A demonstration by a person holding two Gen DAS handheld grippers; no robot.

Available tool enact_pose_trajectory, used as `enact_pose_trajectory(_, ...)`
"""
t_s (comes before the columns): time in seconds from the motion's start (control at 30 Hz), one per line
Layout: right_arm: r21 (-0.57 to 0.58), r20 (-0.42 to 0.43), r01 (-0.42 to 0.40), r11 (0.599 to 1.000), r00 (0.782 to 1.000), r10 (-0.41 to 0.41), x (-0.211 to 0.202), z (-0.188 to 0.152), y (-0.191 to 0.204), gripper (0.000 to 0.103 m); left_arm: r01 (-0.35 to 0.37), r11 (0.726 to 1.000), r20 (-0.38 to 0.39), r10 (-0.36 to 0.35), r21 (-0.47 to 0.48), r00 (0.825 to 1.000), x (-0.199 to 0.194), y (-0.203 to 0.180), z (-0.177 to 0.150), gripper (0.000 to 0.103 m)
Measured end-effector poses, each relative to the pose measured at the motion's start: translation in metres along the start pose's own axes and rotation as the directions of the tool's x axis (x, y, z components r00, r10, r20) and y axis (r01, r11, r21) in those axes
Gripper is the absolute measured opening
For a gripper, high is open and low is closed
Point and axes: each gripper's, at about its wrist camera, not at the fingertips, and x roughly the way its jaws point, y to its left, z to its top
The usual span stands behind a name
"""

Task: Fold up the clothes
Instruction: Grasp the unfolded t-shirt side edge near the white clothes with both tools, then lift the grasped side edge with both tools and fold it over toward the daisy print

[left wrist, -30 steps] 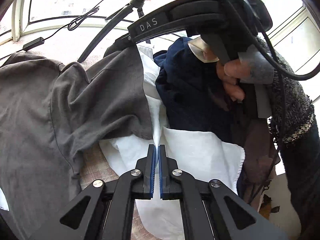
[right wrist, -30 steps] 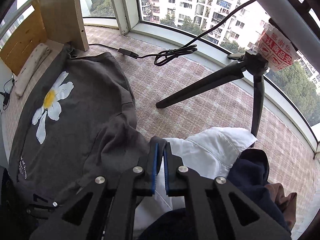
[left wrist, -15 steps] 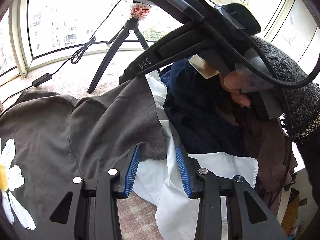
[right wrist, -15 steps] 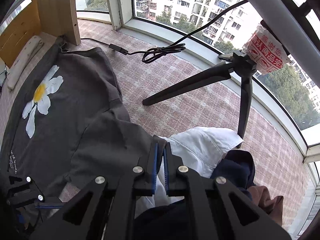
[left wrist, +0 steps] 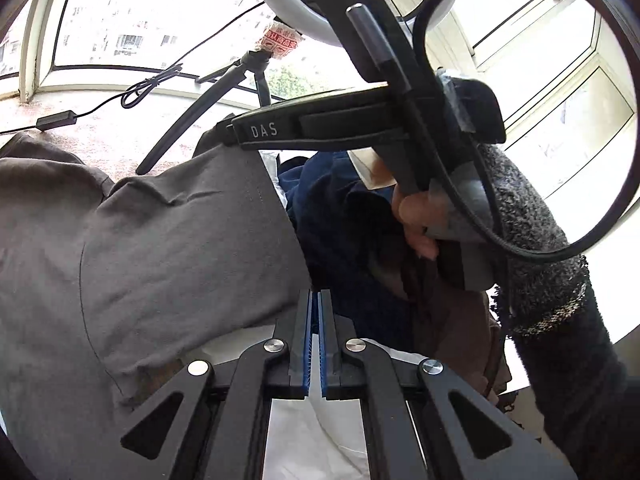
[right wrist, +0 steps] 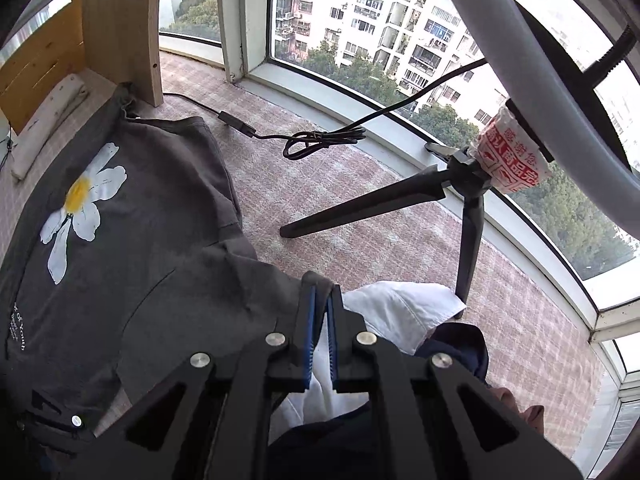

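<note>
A dark grey T-shirt [right wrist: 140, 220] with a white daisy print lies spread on the checked pinkish surface. Its right sleeve [left wrist: 160, 248] is stretched between both grippers. My left gripper [left wrist: 315, 296] is shut at the sleeve's near hem corner, with the grey cloth running into its tips. My right gripper [right wrist: 320, 292] is shut on the far corner, where grey cloth wraps over the fingertips. In the left wrist view its tip [left wrist: 224, 136] meets the cloth. A hand [left wrist: 420, 212] in a knitted sleeve holds it.
Under the sleeve lies a pile: a white garment [right wrist: 400, 312], a navy one [left wrist: 344, 232] and a brown one [left wrist: 452, 320]. A black tripod [right wrist: 380, 204] stands just beyond. A coiled cable [right wrist: 320, 140] lies by the window, and wooden furniture [right wrist: 120, 20] is at the far left.
My left jaws opened, moved from the white garment to the grey sleeve's hem corner and shut there. The right gripper kept its grip and hardly moved.
</note>
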Motion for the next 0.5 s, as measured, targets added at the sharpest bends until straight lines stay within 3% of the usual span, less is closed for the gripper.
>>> enact_pose_trajectory(0.13, 0.001, -0.043, 0.023, 1.0, 0.999, -0.023, 0.019, -0.003, 0.002, 0.006, 0.043, 0.997, -0.088, -0.048, -0.062, 0.995, 0.021, 0.019, -0.022, 0.0)
enact_pose_trajectory(0.2, 0.02, -0.027, -0.001, 1.0, 1.0, 0.002, 0.016, -0.005, 0.001, 0.006, 0.029, 0.998, -0.079, -0.033, -0.059, 0.996, 0.016, 0.023, -0.032, 0.0)
enact_pose_trajectory(0.33, 0.053, 0.022, -0.037, 0.998, 0.999, 0.035, -0.007, -0.008, -0.006, 0.006, -0.041, 0.999, -0.052, 0.041, 0.007, 0.998, -0.014, 0.028, -0.047, 0.0)
enact_pose_trajectory(0.43, 0.046, 0.019, -0.029, 0.999, 0.999, 0.029, -0.016, -0.014, -0.006, 0.006, -0.145, 0.988, -0.017, 0.146, 0.043, 0.989, -0.032, 0.034, -0.054, 0.017)
enact_pose_trajectory(0.5, 0.054, 0.002, -0.036, 0.998, 0.999, 0.036, -0.014, -0.016, -0.007, 0.006, -0.179, 0.983, -0.002, 0.179, 0.048, 0.984, -0.039, 0.038, -0.056, 0.019)
